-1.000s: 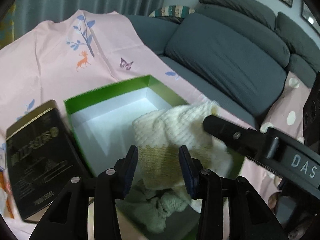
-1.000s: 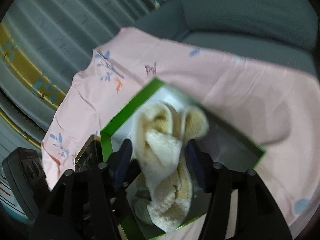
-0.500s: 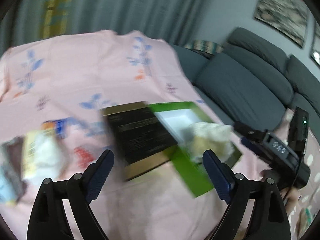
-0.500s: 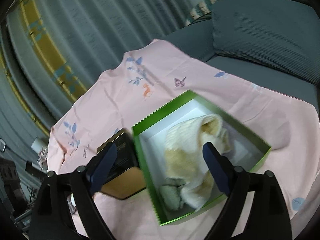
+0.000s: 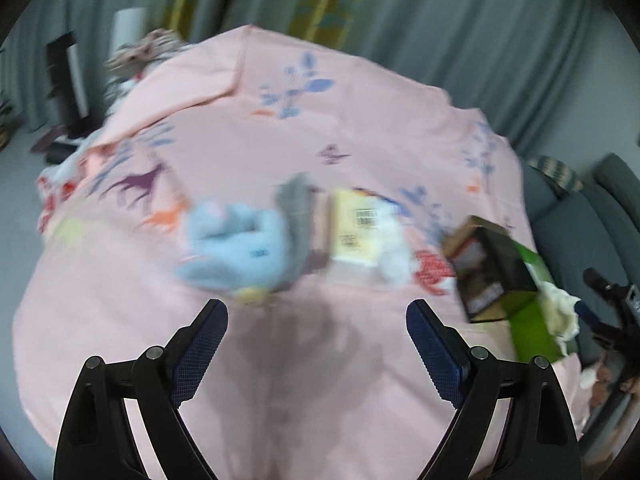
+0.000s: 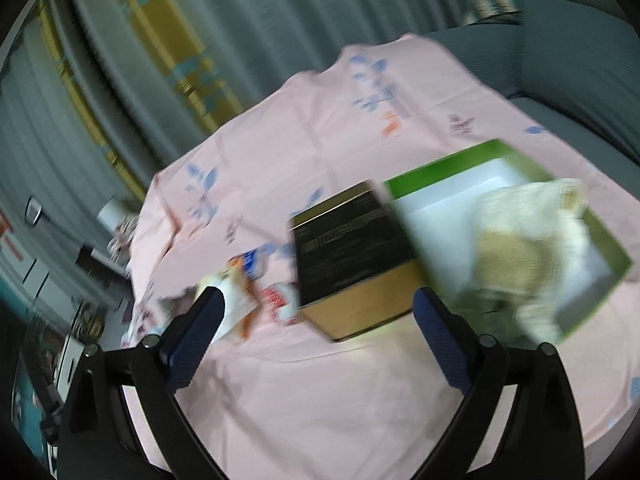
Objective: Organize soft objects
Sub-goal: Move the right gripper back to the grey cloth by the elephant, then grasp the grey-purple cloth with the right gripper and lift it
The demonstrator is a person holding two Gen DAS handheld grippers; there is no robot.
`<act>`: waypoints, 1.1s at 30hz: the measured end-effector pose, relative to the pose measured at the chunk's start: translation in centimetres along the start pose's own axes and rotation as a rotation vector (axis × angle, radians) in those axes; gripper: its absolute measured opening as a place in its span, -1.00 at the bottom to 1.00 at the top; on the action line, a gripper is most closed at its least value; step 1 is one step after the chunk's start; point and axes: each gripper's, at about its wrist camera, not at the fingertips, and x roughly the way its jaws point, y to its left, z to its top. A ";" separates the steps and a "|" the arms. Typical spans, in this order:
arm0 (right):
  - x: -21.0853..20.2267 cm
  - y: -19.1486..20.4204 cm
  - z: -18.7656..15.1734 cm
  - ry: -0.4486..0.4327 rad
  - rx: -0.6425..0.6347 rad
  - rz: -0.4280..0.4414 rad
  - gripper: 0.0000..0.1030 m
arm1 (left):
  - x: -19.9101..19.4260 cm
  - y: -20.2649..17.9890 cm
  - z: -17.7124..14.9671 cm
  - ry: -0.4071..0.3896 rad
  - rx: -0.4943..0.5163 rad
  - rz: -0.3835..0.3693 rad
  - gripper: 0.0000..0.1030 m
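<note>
Cream knit lies in green box, stowed | my left gripper spread, empty, facing blue plush | right gripper opening, nothing between jaws

Behind the pink printed sheet I see grey curtains with a mustard panel, and a grey sofa at right.

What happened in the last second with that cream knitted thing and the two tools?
Both tools let go of the cream knitted item, which now lies in the green box. The left tool has swung away to the left, toward the blue plush toy; the right tool, its jaws still opening and holding nothing, has pulled back. The box and the black carton stayed put.
</note>
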 end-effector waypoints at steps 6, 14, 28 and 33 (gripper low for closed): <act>5.6 8.0 -0.8 0.141 -0.084 0.116 0.85 | 0.3 4.1 -0.5 0.012 -0.074 0.030 0.77; 16.0 19.5 -2.6 0.326 -0.217 0.174 0.78 | 0.1 7.7 -1.5 0.041 -0.155 0.017 0.77; 24.9 22.5 -4.0 0.441 -0.215 0.101 -0.83 | -0.2 9.9 -2.5 0.071 -0.183 -0.032 0.77; 15.4 20.8 -1.4 0.299 -0.183 0.271 -0.83 | -0.1 8.7 -2.6 0.077 -0.175 -0.094 0.77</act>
